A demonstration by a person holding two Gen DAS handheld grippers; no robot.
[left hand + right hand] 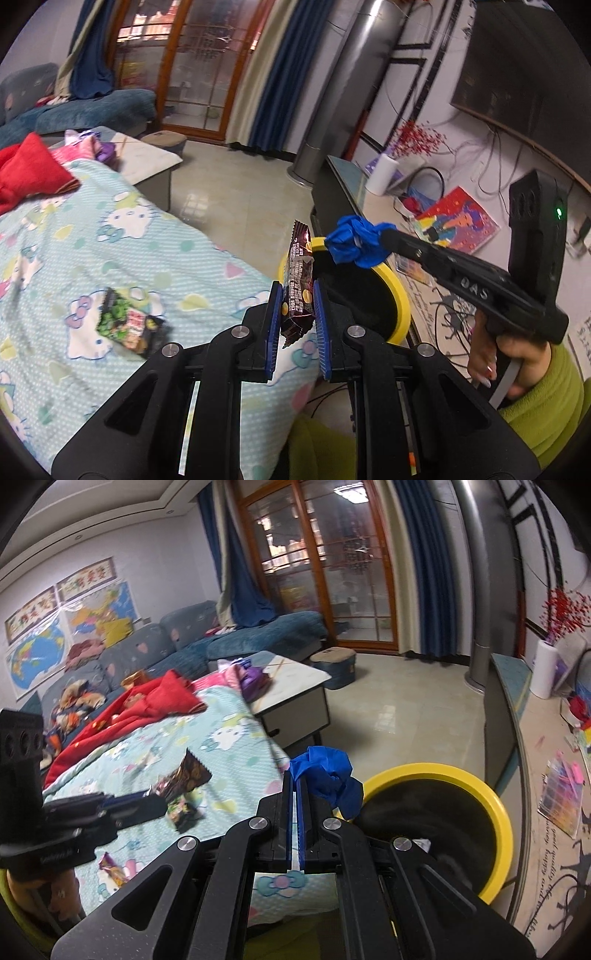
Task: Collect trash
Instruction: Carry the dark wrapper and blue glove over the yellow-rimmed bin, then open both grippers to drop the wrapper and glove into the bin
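Carry step: left tool (297, 295) clamped on wrapper (298, 291), right tool (295, 786) clamped on blue wad (330, 779); next, centre over bin (498, 823), release.

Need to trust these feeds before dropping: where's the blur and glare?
Left wrist: green wrapper on the blanket smeared, held dark wrapper sharp, glare on the floor tiles. Right wrist: left gripper blurred, blue wad sharp, fisheye bends the yellow bin.
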